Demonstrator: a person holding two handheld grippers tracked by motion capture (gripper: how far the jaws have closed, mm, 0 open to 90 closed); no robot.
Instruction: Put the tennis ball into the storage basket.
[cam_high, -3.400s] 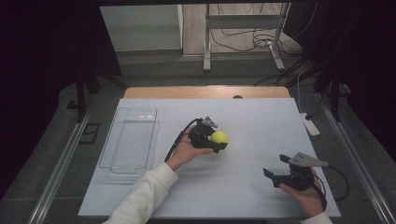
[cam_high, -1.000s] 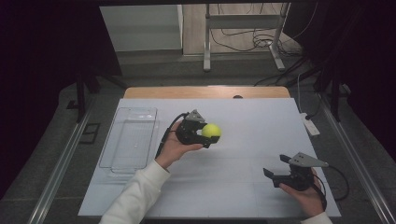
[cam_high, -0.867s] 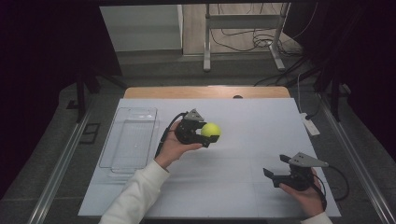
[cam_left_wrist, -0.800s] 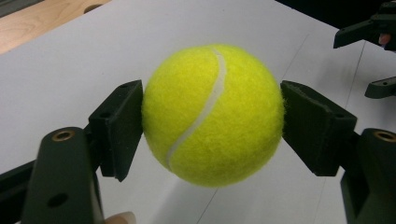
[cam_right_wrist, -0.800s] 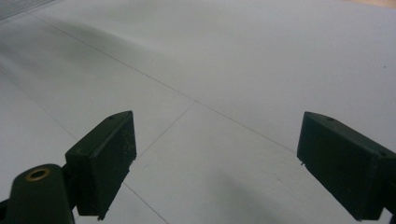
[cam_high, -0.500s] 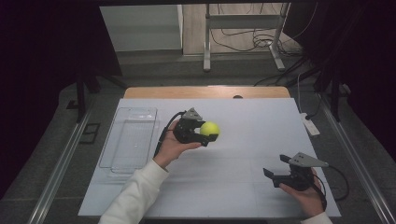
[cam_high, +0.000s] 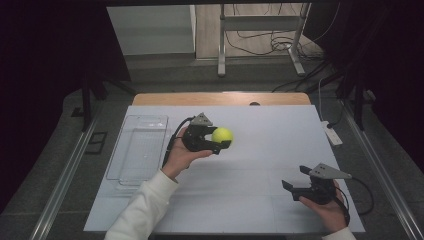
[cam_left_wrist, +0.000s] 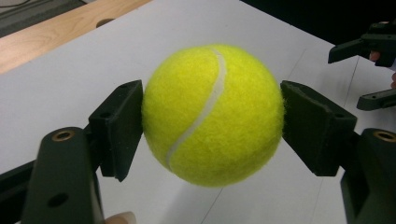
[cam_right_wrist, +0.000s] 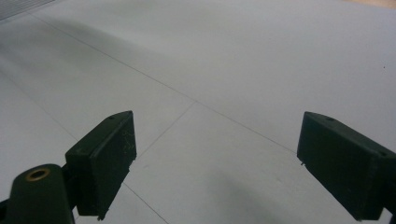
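A yellow tennis ball (cam_high: 222, 135) hangs above the middle of the white table (cam_high: 280, 130), with my left gripper (cam_high: 220, 141) shut on it. In the left gripper view both black pads press the ball (cam_left_wrist: 212, 114) from either side, and the ball is clear of the table surface. My right gripper (cam_high: 296, 179) rests low near the table's front right corner, pointing left, jaws wide apart with nothing between them (cam_right_wrist: 215, 158). It also appears at the top right of the left gripper view, the right gripper (cam_left_wrist: 373, 70) held by a hand.
A clear plastic tray (cam_high: 137, 150) lies at the table's left side. A white power strip (cam_high: 331, 134) sits at the right edge. Beyond the wooden far edge (cam_high: 220, 98) stand metal frame legs and cables on the floor.
The left gripper has carried the ball up and to the left, away from the table's middle. Over the last second it barely shifted. The right gripper has stayed put.
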